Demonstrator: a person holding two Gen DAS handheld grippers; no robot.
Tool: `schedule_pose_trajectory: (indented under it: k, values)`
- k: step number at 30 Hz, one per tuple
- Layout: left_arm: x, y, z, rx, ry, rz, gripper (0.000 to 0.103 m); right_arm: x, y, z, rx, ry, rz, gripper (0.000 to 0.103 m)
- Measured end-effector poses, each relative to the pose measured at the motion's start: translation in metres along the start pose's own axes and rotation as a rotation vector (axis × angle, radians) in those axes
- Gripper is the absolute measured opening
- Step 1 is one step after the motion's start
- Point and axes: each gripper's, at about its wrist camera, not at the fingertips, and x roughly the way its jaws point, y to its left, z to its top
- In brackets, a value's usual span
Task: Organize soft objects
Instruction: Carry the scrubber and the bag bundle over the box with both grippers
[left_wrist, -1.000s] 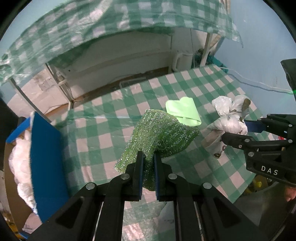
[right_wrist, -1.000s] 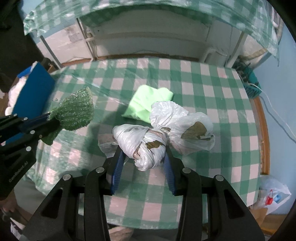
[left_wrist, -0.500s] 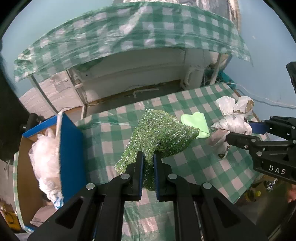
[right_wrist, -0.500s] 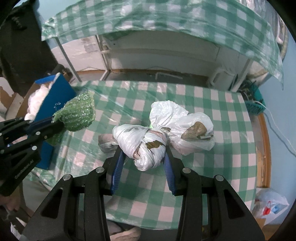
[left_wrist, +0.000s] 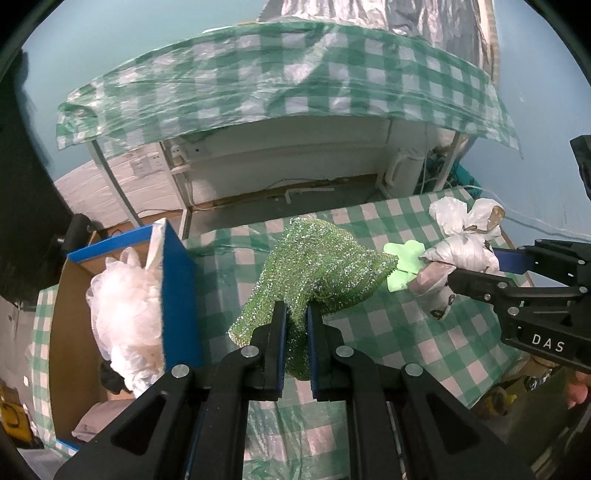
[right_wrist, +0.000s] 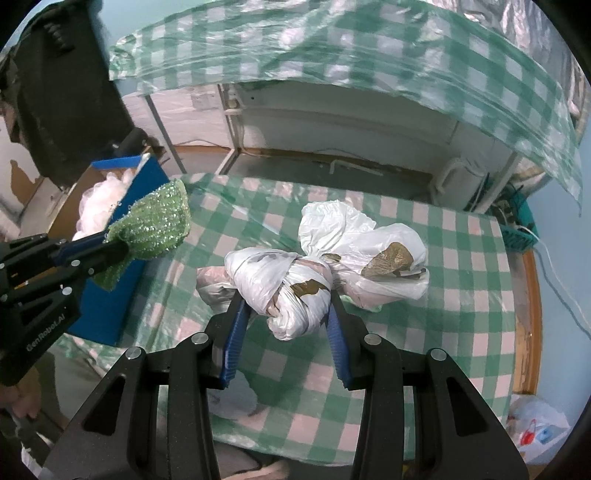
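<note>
Two views: left wrist and right wrist, both bent by fisheye.
Hidden: I see only part of the light green cloth (left_wrist: 404, 264) on the worktop (left_wrist: 388, 325); the sparkly green cloth (left_wrist: 321, 273) and the knotted white bag (left_wrist: 461, 251) cover the rest. From the right wrist it is fully behind the bag.
Hard to make out: brown patches on the bag (right_wrist: 388, 256); I cannot tell what they are.
Around: blue-sided cardboard box (left_wrist: 177, 288) just beside the worktop's left edge, holding crumpled white plastic (left_wrist: 125, 306). A second checked sheet (left_wrist: 295, 85) hangs over a frame beyond.
In the way: right gripper (left_wrist: 476, 267) crosses the left view's right side; left gripper (right_wrist: 118, 245) crosses the right view's left side.
Left gripper (left_wrist: 295, 328): jaws pressed together, pinching the sparkly green cloth, which fans out above them, clear of the worktop.
Right gripper (right_wrist: 284, 317): jaws partly spread, clamped on the bag's (right_wrist: 291, 284) knotted middle; its two lobes bulge beyond the tips, above the worktop (right_wrist: 461, 314).
</note>
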Motion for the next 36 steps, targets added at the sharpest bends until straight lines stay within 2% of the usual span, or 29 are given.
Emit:
schedule_pose_trajectory:
  k: [29, 36]
  values:
    - [-0.031, 0.094, -0.013, -0.167, -0.035, 0.090, 0.010, 0.006, 0.100, 0.055, -0.140, -0.037, 0.101, 0.041]
    - [-0.037, 0.115, -0.018, -0.188, -0.043, 0.132, 0.010, 0.009, 0.126, 0.063, -0.178, -0.040, 0.130, 0.041]
